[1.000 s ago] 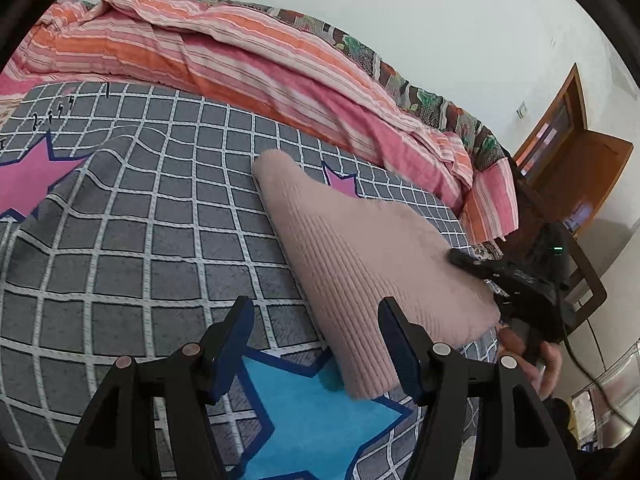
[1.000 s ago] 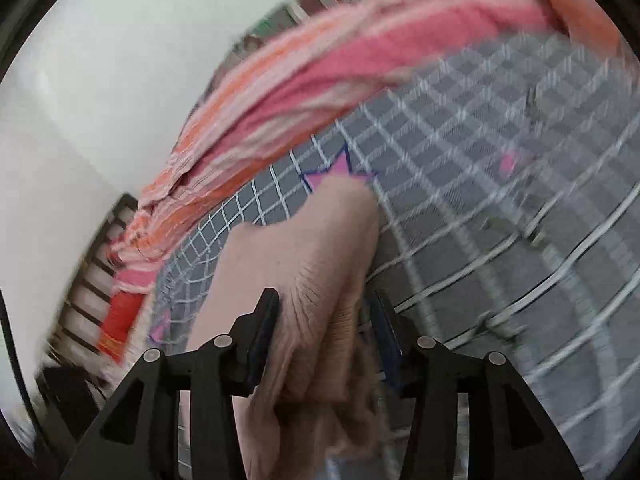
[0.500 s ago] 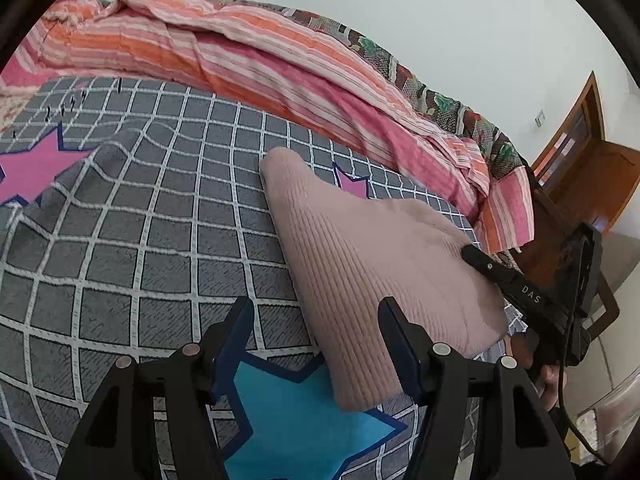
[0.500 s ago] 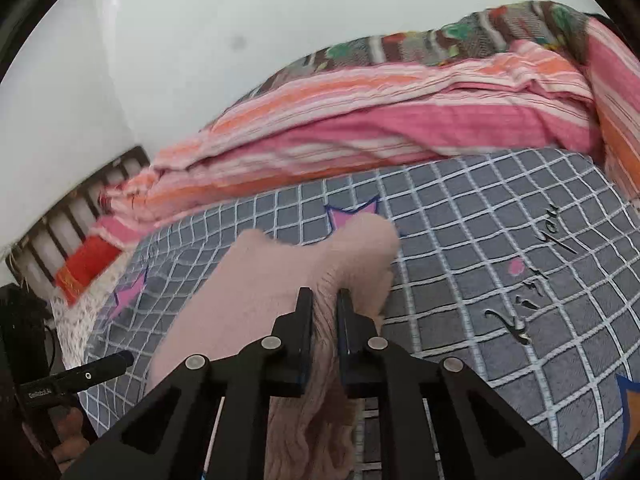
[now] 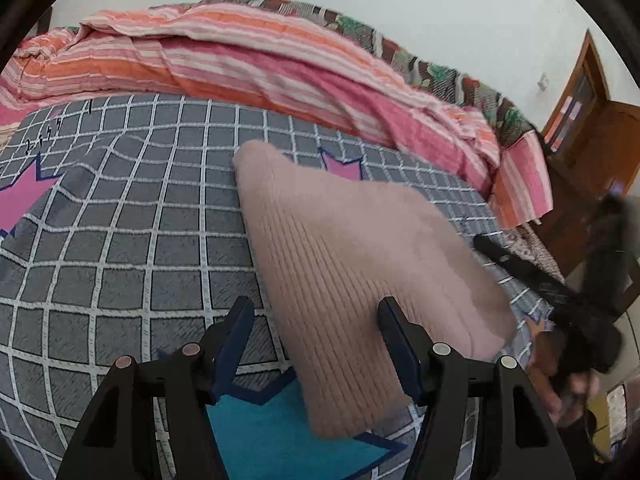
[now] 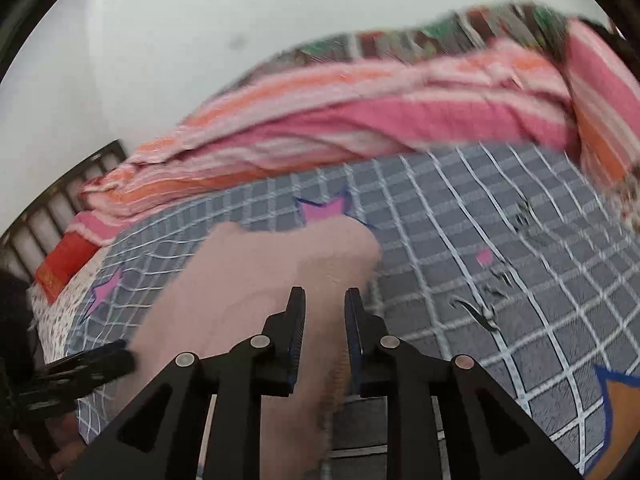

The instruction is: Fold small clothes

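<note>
Pink knit point(image 5: 352, 264) between opening right tongs point(image 6: 325, 304), angled down.

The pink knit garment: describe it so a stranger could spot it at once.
Find the grey checked bedsheet with coloured stars, in front of the striped pink-orange quilt. The pink knit garment lies on it, the only plain, ribbed, dusty-pink piece.

I am looking at a grey checked bed cover point(image 5: 120, 240) carrying a pink knitted garment point(image 5: 340, 264) near me and a striped quilt point(image 5: 240, 64) lying along its far edge.
</note>
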The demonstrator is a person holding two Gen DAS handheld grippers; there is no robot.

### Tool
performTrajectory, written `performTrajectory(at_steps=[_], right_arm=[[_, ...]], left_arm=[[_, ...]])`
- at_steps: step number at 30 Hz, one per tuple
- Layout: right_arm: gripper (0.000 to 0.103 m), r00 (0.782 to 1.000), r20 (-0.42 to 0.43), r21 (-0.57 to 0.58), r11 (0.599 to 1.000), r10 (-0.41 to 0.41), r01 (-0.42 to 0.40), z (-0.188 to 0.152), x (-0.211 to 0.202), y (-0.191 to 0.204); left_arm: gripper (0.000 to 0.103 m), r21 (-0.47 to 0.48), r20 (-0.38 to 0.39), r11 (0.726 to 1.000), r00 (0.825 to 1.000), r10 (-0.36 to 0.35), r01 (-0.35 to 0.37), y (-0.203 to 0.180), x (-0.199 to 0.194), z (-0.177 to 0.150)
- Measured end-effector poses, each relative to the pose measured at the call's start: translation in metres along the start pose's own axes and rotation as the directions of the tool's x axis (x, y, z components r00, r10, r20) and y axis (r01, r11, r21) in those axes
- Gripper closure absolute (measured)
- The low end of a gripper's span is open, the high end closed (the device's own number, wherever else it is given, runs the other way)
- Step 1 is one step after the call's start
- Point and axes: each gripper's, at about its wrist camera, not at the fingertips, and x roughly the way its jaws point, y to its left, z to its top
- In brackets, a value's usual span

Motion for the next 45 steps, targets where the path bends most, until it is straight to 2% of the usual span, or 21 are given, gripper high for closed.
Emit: performTrajectory(at_steps=[3, 5, 7, 11, 15, 18, 20, 22, 31, 34, 45], right_arm=[[0.081, 0.999, -0.004, -0.082, 0.996, 0.042, -0.042, -0.005, 0.002, 0.020], [0.079, 0.998, -0.053, -0.127, 0.991, 0.030, -0.037, -0.014, 0.016, 0.026], [0.079, 0.996, -0.090, -0.146, 0.989, -0.013, 0.000, -0.022, 0.030, 0.023], [0.080, 0.996, -0.092, -0.150, 0.989, -0.014, 0.000, -0.024, 0.027, 0.019], [0.083, 0.997, -0.072, -0.115, 0.993, 0.003, -0.012, -0.007, 0.023, 0.015], [0.083, 0.996, -0.083, -0.117, 0.993, -0.043, 0.033, -0.002, 0.035, 0.013], [0.083, 0.991, -0.113, -0.132, 0.990, -0.065, 0.050, -0.007, 0.048, 0.013], [0.083, 0.992, -0.100, -0.153, 0.986, -0.081, 0.065, -0.012, 0.052, 0.015], [0.083, 0.995, -0.091, -0.097, 0.995, -0.039, 0.030, -0.023, 0.059, 0.000], [0.082, 0.996, -0.077, -0.101, 0.994, -0.038, 0.031, -0.026, 0.059, 0.000], [0.080, 0.996, -0.063, -0.099, 0.994, -0.059, 0.053, -0.029, 0.058, 0.005]], left_arm=[[0.038, 0.014, -0.032, 1.000, 0.999, 0.026, -0.026, -0.002, 0.011, -0.008], [0.037, 0.022, -0.044, 0.999, 0.998, 0.040, -0.039, -0.002, 0.017, -0.014], [0.037, 0.021, -0.037, 0.999, 0.999, 0.028, -0.028, -0.003, 0.016, -0.015], [0.037, 0.036, 0.008, 0.999, 1.000, 0.025, -0.026, -0.008, 0.009, 0.000], [0.039, 0.074, 0.043, 0.991, 0.993, 0.110, -0.113, -0.017, 0.017, 0.024], [0.039, 0.072, 0.034, 0.985, 0.987, 0.154, -0.156, -0.016, 0.030, 0.033], [0.039, 0.075, 0.022, 0.985, 0.987, 0.157, -0.158, -0.015, 0.038, 0.032], [0.038, 0.084, 0.028, 0.983, 0.987, 0.160, -0.162, -0.014, 0.042, 0.027], [0.032, 0.081, 0.057, 0.987, 0.989, 0.136, -0.141, -0.008, 0.052, 0.016], [0.031, 0.084, 0.080, 0.986, 0.988, 0.136, -0.142, -0.008, 0.052, 0.012], [0.027, 0.027, 0.087, 0.993, 0.990, 0.112, -0.115, 0.000, 0.053, 0.006]])
